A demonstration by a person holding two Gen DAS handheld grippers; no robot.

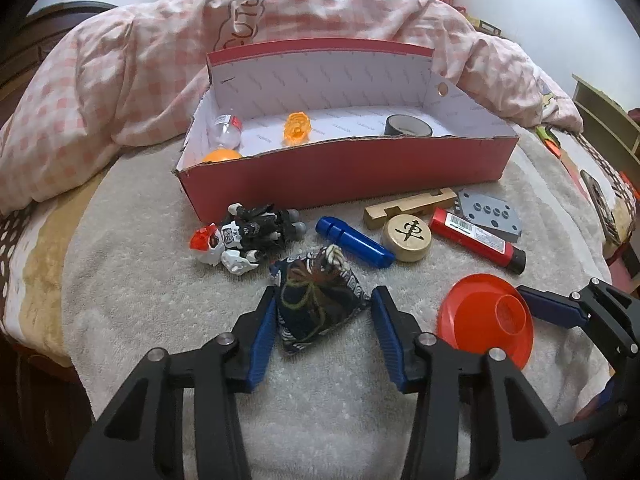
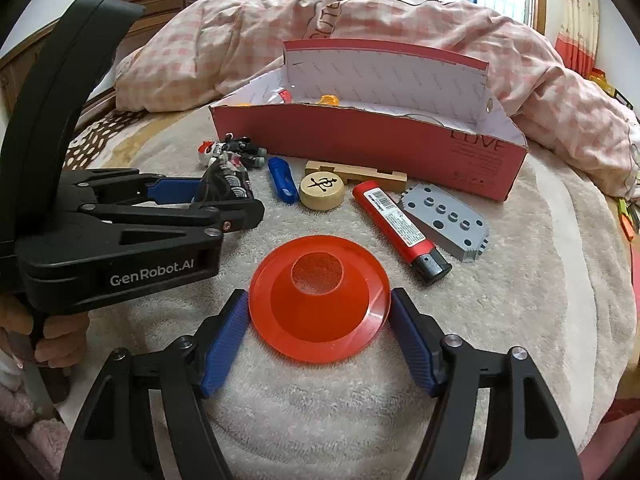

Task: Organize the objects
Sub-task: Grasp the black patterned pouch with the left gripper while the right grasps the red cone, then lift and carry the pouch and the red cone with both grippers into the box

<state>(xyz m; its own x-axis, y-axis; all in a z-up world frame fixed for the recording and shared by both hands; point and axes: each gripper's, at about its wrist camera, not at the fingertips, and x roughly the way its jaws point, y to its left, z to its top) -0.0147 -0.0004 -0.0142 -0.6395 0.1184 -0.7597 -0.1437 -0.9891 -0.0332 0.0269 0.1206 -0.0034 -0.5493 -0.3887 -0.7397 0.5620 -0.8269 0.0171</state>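
Left wrist view: left gripper (image 1: 324, 316) straddles a dark patterned cloth pouch (image 1: 318, 300) on the beige towel (image 1: 160, 300), pads touching its sides; right gripper (image 2: 320, 340) brackets the orange plastic cone (image 2: 319, 298), whether it pinches is unclear.

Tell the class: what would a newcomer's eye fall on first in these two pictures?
Probably the long red box lying open on the towel-covered bed, with a few small things already inside. Next, the orange cone sitting between the fingers of the right gripper, and the dark cloth pouch between those of the left gripper.
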